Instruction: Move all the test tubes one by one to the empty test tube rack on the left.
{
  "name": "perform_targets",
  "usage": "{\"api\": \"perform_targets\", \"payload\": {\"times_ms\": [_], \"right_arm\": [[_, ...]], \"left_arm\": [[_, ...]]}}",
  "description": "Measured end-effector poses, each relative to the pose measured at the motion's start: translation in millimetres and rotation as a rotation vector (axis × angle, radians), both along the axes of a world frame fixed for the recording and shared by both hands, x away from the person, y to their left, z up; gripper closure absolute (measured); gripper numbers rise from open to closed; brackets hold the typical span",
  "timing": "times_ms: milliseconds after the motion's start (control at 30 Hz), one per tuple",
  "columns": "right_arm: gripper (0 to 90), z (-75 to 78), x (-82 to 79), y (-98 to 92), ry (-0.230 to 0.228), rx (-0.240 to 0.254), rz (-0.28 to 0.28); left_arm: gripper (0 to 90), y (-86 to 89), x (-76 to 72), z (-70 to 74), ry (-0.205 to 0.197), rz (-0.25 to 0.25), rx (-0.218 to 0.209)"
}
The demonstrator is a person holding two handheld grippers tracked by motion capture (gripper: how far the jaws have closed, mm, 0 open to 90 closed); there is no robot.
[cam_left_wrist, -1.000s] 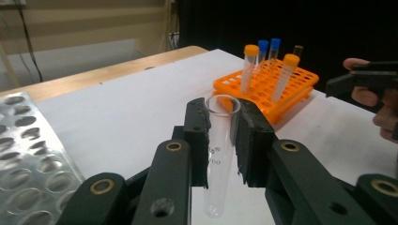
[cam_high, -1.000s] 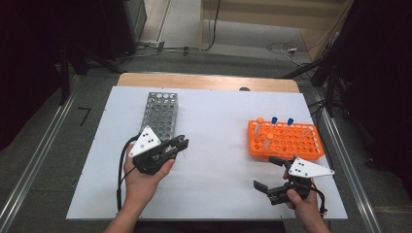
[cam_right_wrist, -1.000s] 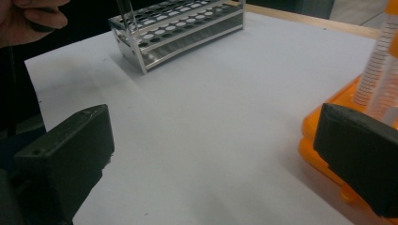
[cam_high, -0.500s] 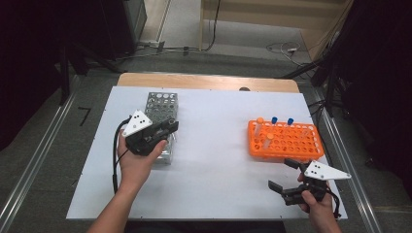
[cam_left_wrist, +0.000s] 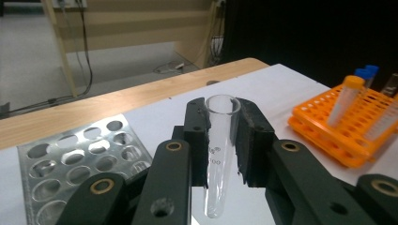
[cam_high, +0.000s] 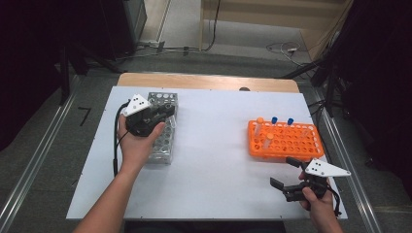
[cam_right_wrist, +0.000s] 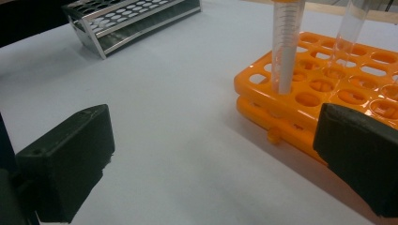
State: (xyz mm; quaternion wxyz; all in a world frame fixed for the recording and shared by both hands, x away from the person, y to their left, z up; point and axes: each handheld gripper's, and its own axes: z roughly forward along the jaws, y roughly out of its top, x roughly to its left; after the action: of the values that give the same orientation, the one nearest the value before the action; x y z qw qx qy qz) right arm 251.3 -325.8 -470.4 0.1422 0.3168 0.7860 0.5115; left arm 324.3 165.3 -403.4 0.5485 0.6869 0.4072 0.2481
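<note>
My left gripper [cam_high: 163,112] hovers over the metal rack [cam_high: 165,141] at the table's left, shut on a clear glass test tube [cam_left_wrist: 218,164] that hangs upright between its pads [cam_left_wrist: 248,140]. The rack's round holes [cam_left_wrist: 84,154] lie just beyond and below the tube. My right gripper [cam_high: 286,172] stands open near the front right edge, just in front of the orange rack [cam_high: 286,143]. That rack [cam_right_wrist: 328,93] holds an orange-capped tube [cam_right_wrist: 286,42], a clear tube [cam_right_wrist: 349,28] and two blue-capped tubes [cam_high: 282,120].
The white table top [cam_high: 218,145] lies between the two racks. A wooden strip [cam_high: 209,81] runs along its far edge. Cables lie on the floor [cam_high: 233,39] beyond, and metal rails [cam_high: 43,160] flank the table.
My left hand has carried the glass tube away from the table's middle, back and left, over the metal rack. The right gripper has drifted right and a little toward the front edge.
</note>
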Motion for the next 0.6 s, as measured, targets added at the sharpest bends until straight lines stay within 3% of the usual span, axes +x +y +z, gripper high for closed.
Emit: {"api": "perform_targets", "payload": {"times_ms": [267,600], "right_arm": [[0.0,-1.4,2.5,-1.3,-0.004,-0.001,0.0],[0.0,-2.5,3.9,-1.4,-0.004,-0.009,0.0]], "left_arm": [[76.9,10.6,30.1,-1.4,0.014,0.044,-0.029],[76.9,8.5,62.9,5.1,0.008,0.087,-0.006]]}}
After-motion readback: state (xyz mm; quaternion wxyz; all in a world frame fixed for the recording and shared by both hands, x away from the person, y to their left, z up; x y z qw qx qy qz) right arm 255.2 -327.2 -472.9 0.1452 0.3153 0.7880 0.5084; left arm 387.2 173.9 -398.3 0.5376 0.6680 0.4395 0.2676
